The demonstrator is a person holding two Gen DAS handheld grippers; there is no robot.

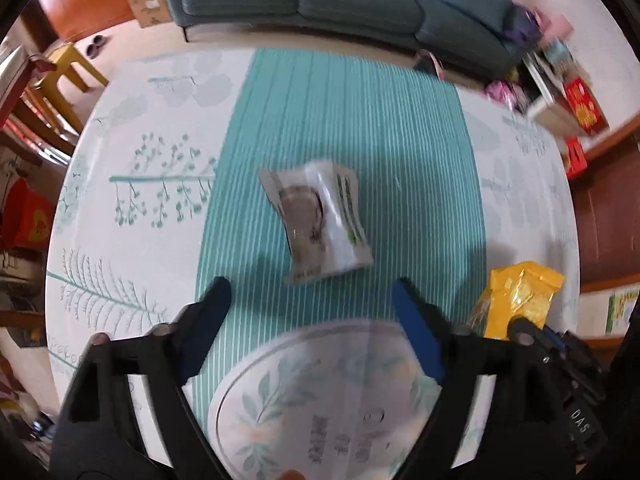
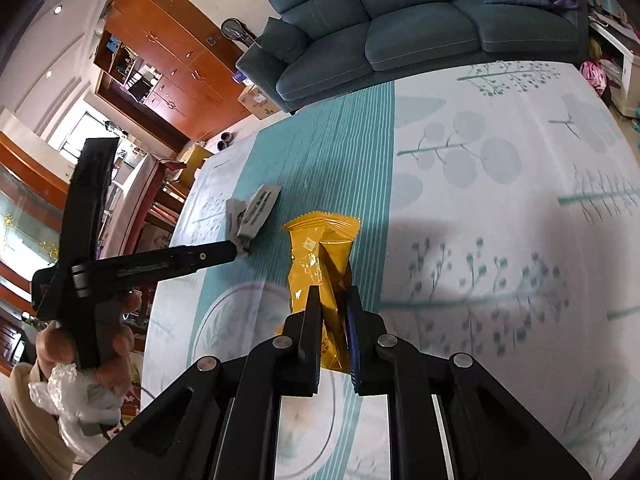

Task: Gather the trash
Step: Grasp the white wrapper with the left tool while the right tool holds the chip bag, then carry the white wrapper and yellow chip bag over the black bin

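- Left wrist view is showing the left tongs (image 1: 310, 294) standing wide apart, with nothing between them.
- Just past their tips, a white wrapper (image 1: 320, 220) is lying free on the teal striped band of the worktop (image 1: 140, 240).
- Below the tongs, a round printed plate (image 1: 320, 400) is sitting on the same cloth.
- Right wrist view is showing the right tongs (image 2: 334, 300) squeezing a yellow packet (image 2: 320, 256), which is standing up above the worktop.
- In this view the white wrapper (image 2: 252, 216) is resting near the tip of the left tool, and I cannot tell if they are touching.
- A hand (image 2: 116, 340) is holding that tool's handle.
- A dark green sofa (image 2: 420, 20) is standing behind the worktop.
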